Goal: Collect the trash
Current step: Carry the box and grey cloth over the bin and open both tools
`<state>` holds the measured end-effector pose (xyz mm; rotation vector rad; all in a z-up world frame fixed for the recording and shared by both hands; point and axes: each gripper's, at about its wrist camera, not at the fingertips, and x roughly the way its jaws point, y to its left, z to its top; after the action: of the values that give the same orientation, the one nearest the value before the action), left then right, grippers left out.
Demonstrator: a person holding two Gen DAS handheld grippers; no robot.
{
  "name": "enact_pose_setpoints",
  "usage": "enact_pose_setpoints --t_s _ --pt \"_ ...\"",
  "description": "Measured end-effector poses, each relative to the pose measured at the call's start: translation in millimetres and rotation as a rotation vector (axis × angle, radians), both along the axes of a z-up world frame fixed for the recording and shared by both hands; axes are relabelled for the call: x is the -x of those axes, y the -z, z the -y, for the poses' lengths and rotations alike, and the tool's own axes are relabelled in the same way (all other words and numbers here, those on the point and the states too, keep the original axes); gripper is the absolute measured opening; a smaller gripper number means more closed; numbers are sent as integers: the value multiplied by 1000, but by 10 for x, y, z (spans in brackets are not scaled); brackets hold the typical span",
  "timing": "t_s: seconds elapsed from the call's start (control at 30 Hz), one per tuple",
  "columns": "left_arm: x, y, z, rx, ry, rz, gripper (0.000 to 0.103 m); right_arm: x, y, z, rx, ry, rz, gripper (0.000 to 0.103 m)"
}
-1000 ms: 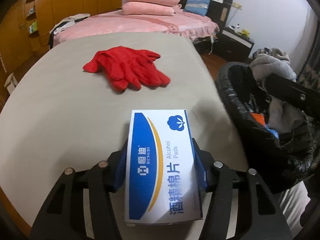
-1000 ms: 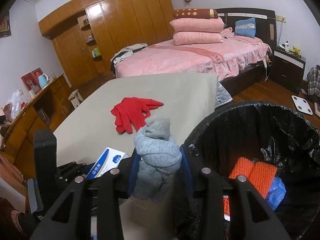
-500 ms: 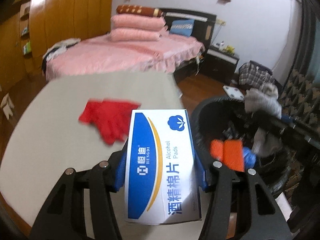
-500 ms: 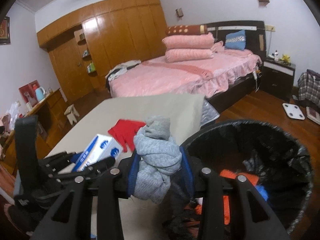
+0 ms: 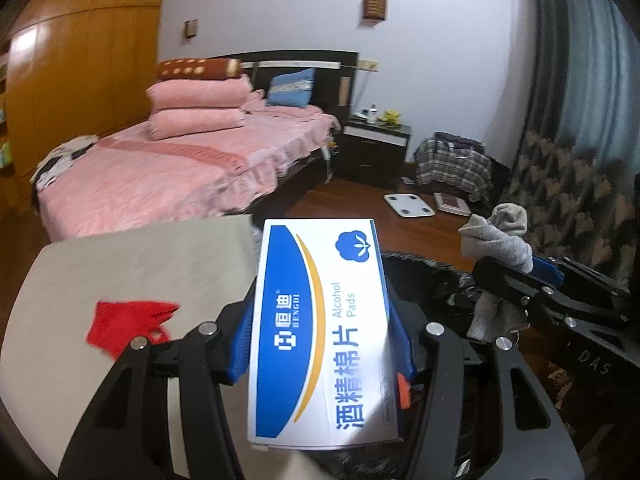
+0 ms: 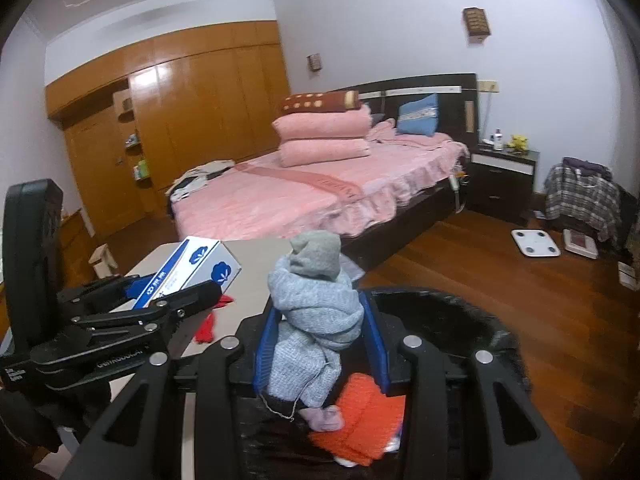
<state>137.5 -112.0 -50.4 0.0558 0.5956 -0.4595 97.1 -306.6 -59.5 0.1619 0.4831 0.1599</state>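
Observation:
My left gripper [image 5: 320, 320] is shut on a white and blue alcohol pads box [image 5: 320, 332] and holds it at the table's right edge, over the rim of the black-lined trash bin [image 5: 424, 268]. My right gripper [image 6: 318, 332] is shut on a grey sock [image 6: 316, 320] and holds it above the bin [image 6: 452, 320]. Orange items [image 6: 360, 420] lie inside the bin. The sock also shows in the left wrist view [image 5: 496, 244], and the box in the right wrist view [image 6: 192, 272]. Red gloves [image 5: 128, 324] lie on the grey table [image 5: 120, 272].
A pink bed [image 6: 312, 188] with stacked pillows stands behind the table. A dark nightstand [image 6: 504, 180], a white scale [image 6: 536, 242] on the wood floor and a chair with plaid clothes [image 6: 580, 196] are to the right. Wooden wardrobes [image 6: 180, 120] line the left wall.
Both grippers have risen and swung right toward the bin. The box now sits over the bin's rim, and the sock hangs above the bin's inside. The gloves stay on the table.

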Motion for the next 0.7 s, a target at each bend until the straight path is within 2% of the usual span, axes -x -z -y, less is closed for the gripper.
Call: enact_pose_setpoints --t_s 0.37,0.47,0.5,0.53,0.57,0.7 --pt "-197 155 547 -4 85 -23 54 -57 136 439 11 89 -35 40" --pt "-266 198 613 1 112 -52 58 -73 183 513 16 108 -42 44" --pt "-286 211 615 11 119 -64 62 -71 189 524 16 113 -42 52" --pt "-300 217 602 18 119 -67 74 -62 195 543 17 119 -40 58" --pt "-313 212 579 21 113 -64 78 -46 197 566 17 129 -37 61" --pt "-292 170 492 9 96 -46 84 8 188 613 13 160 -22 86"
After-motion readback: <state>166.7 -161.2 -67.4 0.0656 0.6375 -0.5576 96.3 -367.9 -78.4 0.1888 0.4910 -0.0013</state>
